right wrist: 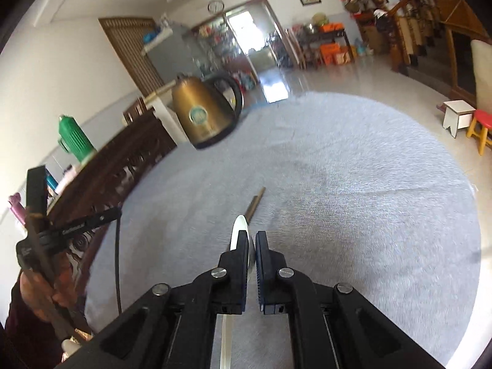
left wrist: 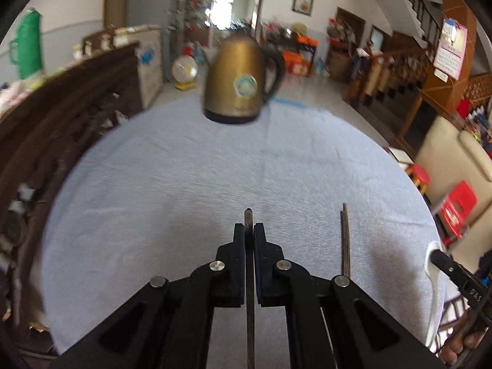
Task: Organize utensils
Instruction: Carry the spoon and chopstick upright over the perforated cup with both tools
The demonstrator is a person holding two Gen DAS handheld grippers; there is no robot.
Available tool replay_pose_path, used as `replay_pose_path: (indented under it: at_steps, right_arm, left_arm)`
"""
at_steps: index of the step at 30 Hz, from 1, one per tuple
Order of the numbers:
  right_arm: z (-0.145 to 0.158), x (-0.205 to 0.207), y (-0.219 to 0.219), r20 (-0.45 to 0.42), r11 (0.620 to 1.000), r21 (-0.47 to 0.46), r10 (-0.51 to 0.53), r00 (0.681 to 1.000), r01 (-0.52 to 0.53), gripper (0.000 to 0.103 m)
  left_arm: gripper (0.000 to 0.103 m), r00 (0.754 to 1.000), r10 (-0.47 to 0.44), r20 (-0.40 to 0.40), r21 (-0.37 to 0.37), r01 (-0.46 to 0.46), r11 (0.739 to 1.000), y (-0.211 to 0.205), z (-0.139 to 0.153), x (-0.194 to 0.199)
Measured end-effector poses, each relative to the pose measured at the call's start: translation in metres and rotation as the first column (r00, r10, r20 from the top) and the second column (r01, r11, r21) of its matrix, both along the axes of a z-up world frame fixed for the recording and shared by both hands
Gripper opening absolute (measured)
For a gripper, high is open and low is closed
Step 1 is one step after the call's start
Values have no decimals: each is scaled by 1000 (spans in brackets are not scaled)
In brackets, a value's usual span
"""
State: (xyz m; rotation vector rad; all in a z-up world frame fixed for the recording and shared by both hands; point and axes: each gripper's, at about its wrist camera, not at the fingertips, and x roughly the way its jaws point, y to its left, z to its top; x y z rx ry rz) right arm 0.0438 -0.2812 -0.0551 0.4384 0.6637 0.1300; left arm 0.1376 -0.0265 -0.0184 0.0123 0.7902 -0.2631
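Observation:
My left gripper (left wrist: 249,230) is shut on a dark chopstick (left wrist: 248,218), whose tip sticks out past the fingers above the table. A second dark chopstick (left wrist: 345,240) lies on the cloth to its right; it also shows in the right wrist view (right wrist: 254,203). My right gripper (right wrist: 251,237) is shut on a white spoon (right wrist: 238,230), its bowl poking out past the fingers. The spoon (left wrist: 430,264) and right gripper also show at the right edge of the left wrist view. The left gripper shows at the left edge of the right wrist view.
A round table with a light blue cloth (left wrist: 196,184) fills both views. A gold electric kettle (left wrist: 243,80) stands at its far side, also seen in the right wrist view (right wrist: 203,113). A dark carved wooden bench (left wrist: 61,117) borders the table's left. Red stools (left wrist: 458,206) stand at the right.

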Motion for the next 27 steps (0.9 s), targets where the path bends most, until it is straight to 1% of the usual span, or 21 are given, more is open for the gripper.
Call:
replay_pose_path:
  at_steps: [3, 8, 13, 19, 27]
  right_arm:
    - [11, -17, 2, 34, 1000, 11, -9, 999, 8, 6]
    - [29, -37, 10, 82, 1000, -2, -10, 997, 11, 6]
    - [47, -58, 23, 142, 1000, -10, -5, 990, 6, 6]
    - [63, -73, 41, 191, 1000, -10, 9, 982, -7, 6]
    - [70, -86, 62, 254, 1000, 19, 6, 967, -11, 6]
  left_arm:
    - [5, 998, 37, 56, 29, -38, 999, 11, 15, -20]
    - [5, 991, 68, 113, 39, -73, 997, 22, 27, -46]
    - [5, 986, 78, 148, 8, -80, 997, 34, 40, -67]
    - [5, 977, 88, 192, -32, -84, 996, 48, 59, -90]
    - [5, 961, 86, 262, -94, -63, 994, 58, 86, -119]
